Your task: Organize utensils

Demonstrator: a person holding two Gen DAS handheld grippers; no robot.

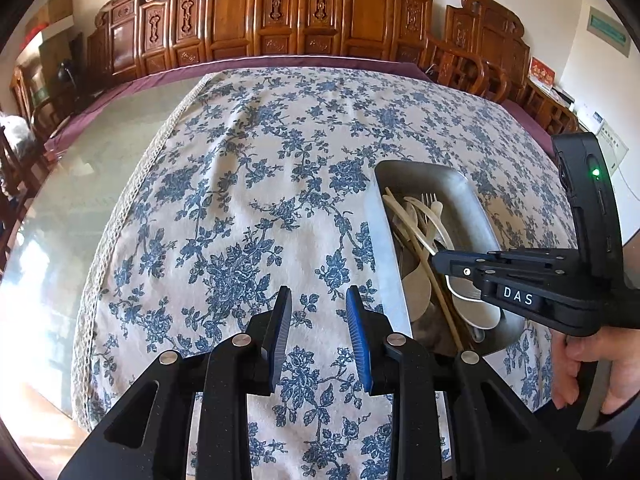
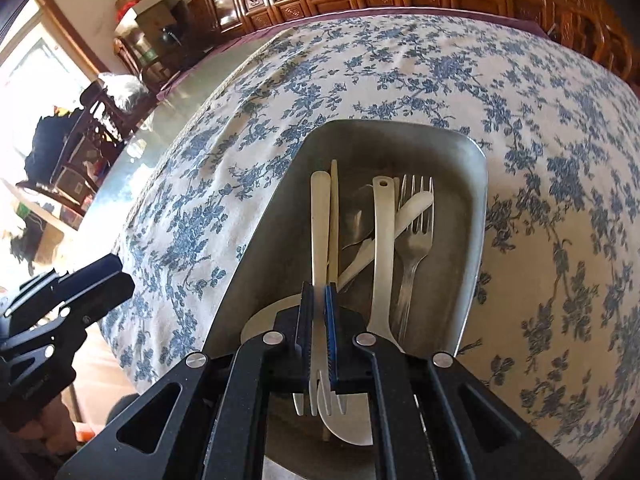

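My right gripper (image 2: 319,336) is squeezing tight on a pale fork (image 2: 320,240) in the metal tray (image 2: 476,216). The fork's long handle is pointing straight away from me. My left gripper (image 1: 318,336) is waiting open, holding nothing, left of the tray.

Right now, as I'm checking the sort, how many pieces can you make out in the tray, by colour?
Cream or tan pieces: 4, one of them clamped in the right gripper
Metal fork: 1
Total: 5 clearly seen in the tray; the overlapping pieces may hide more.
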